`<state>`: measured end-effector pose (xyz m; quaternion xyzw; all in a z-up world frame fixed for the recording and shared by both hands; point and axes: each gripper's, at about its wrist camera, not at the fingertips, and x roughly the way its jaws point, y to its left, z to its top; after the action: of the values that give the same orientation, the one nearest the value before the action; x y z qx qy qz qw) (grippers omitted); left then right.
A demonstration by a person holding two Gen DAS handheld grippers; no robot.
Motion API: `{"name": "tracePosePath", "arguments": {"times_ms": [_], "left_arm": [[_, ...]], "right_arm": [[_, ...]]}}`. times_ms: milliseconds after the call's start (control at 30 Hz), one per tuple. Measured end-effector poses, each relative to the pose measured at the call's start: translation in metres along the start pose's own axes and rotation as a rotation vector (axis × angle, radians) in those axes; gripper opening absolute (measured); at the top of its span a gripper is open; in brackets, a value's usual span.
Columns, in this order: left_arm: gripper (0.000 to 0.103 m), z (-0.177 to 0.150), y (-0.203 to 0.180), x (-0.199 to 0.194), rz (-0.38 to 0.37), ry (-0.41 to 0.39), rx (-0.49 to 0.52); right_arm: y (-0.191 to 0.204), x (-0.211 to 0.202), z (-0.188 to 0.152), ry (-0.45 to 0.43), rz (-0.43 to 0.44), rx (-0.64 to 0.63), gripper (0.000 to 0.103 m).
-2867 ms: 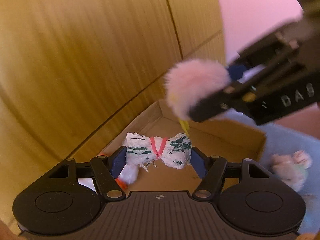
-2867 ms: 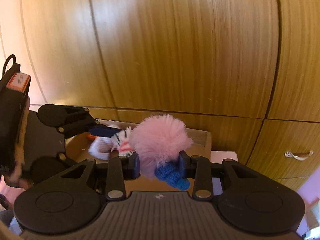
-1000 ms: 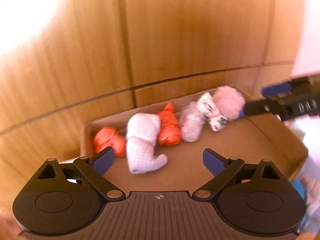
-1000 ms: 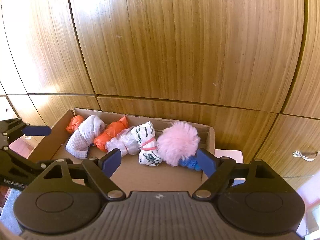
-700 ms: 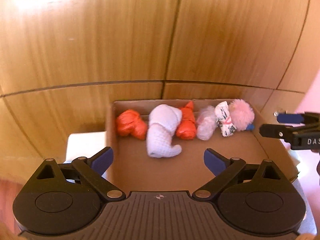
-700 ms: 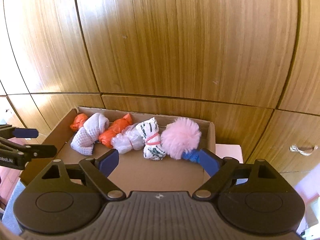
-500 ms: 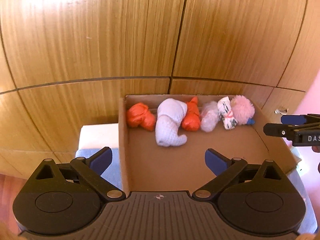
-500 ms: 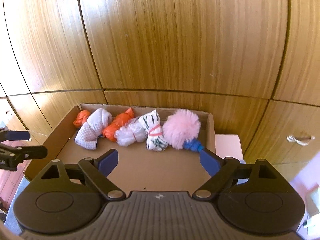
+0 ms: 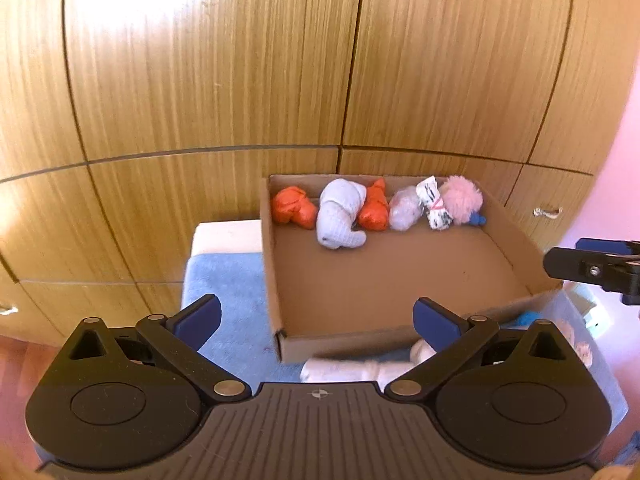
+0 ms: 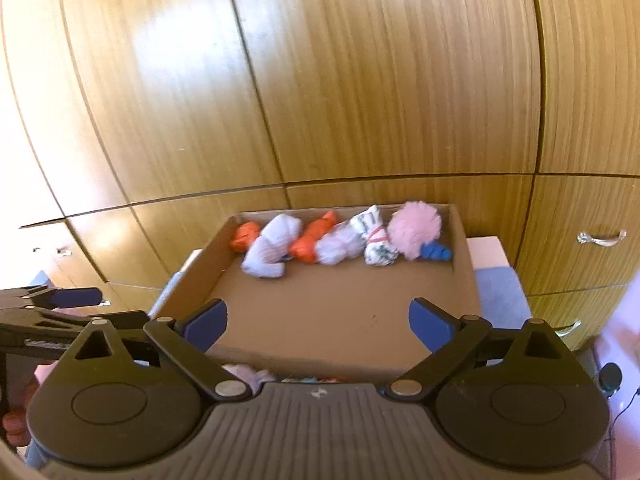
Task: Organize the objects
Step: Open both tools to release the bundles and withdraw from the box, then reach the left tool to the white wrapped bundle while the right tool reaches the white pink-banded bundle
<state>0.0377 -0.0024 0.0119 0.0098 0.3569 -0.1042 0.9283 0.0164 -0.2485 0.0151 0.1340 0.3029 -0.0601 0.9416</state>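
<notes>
A cardboard box sits on a blue cloth. Along its far wall lie several rolled socks: an orange one, a white one, another orange one, a pale one, a green-striped white one and a pink fluffy one with a blue toe. My left gripper is open and empty, above the box's near left corner. My right gripper is open and empty above the box's near edge.
Wooden cabinet doors stand behind the box, with drawer handles at the right. A white sock lies on the blue cloth in front of the box. More loose socks lie just under the right gripper.
Both grippers have let go of their socks in the box, opened, and pulled back and up. The whole box now shows in both views.
</notes>
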Motion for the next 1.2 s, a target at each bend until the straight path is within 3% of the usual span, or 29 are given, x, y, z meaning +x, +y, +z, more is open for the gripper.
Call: {"name": "tracePosePath", "arguments": {"times_ms": [500,600,800,1200], "left_arm": [[0.102,-0.058,-0.002,-0.02,0.027,0.004,0.065],[0.102,-0.073,-0.003,-0.025,0.006,0.005,0.082],[0.102,-0.093,0.006,-0.04,0.0,-0.022,0.103],[0.102,-0.092,0.027,-0.022,-0.002,0.006,0.06]], "right_arm": [[0.032,-0.046,-0.073,-0.037,-0.023,-0.055,0.099],[0.043,-0.044,-0.093,-0.027,0.003,-0.074,0.099],[0.078,-0.025,-0.131,-0.002,0.073,-0.237,0.098],[0.084,0.003,-0.149,0.012,0.064,-0.342,0.089]]}}
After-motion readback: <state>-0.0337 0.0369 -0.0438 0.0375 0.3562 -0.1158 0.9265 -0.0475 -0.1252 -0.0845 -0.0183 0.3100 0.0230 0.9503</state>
